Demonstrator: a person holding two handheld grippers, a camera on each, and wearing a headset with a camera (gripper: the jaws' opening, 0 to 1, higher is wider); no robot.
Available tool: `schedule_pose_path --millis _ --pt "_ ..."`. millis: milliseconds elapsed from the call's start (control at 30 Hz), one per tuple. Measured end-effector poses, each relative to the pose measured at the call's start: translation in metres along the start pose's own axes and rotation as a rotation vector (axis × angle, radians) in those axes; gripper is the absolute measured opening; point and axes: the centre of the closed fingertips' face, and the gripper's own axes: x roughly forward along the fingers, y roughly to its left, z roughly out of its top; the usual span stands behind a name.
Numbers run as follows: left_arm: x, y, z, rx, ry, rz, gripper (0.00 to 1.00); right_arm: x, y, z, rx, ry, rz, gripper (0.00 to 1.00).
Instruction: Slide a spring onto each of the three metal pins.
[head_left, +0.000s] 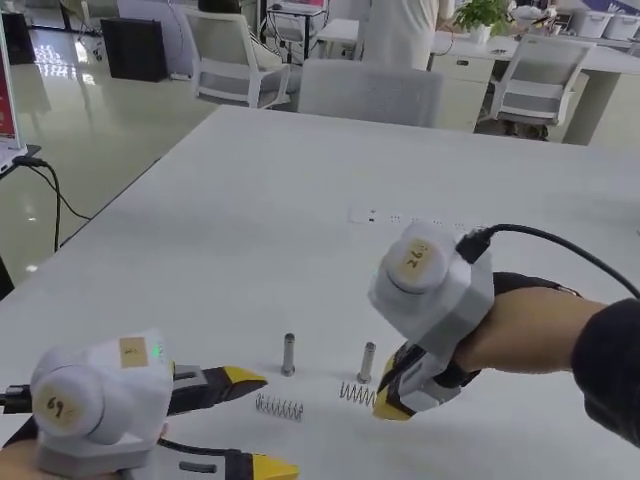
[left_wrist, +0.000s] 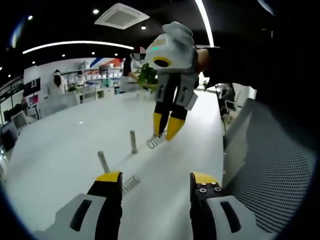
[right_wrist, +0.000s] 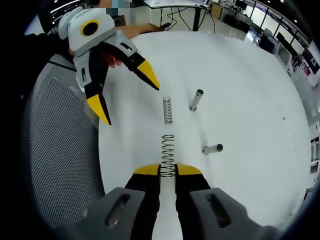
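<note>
Because a coil this thin is light and springy, and would likely buckle or flick away if squeezed across its middle, I have my right gripper (right_wrist: 167, 171) pinched shut on only the end turns of one spring (right_wrist: 168, 147). The rest of it sticks straight out ahead of the jaw tips. It looks soft along its length yet stiff enough to hold its line, so I judge this end grip leaves the far opening free to take a pin. In the head view the held spring sits low over the white table (head_left: 250, 230), near the foot of the right-hand pin (head_left: 367, 362) and not yet over its top; I cannot tell whether the free end touches the table. The left-hand pin (head_left: 288, 355) stands upright near the other, and both are bare, smooth and rigid-looking, so the coil should slide down easily once it is lined up. A second spring (head_left: 278, 407) lies flat on the table in front of the left-hand pin, between my two grippers. My left gripper (head_left: 268, 422) has its jaws spread wide and holds nothing; in the left gripper view that loose spring lies just beside one jaw tip, ungripped, and I would take it by an end too
</note>
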Motion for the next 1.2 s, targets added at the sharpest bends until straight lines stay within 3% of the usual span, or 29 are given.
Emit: schedule_pose_path --millis 267,1200 --pt "0.007 -0.006 0.009 0.033 -0.007 -0.037 0.44 -0.005 0.013 0.005 -0.075 0.016 0.024 0.08" --pt "0.019 -0.023 0.029 0.086 -0.031 -0.117 0.23 -0.009 0.034 0.022 -0.212 0.022 0.072 0.08"
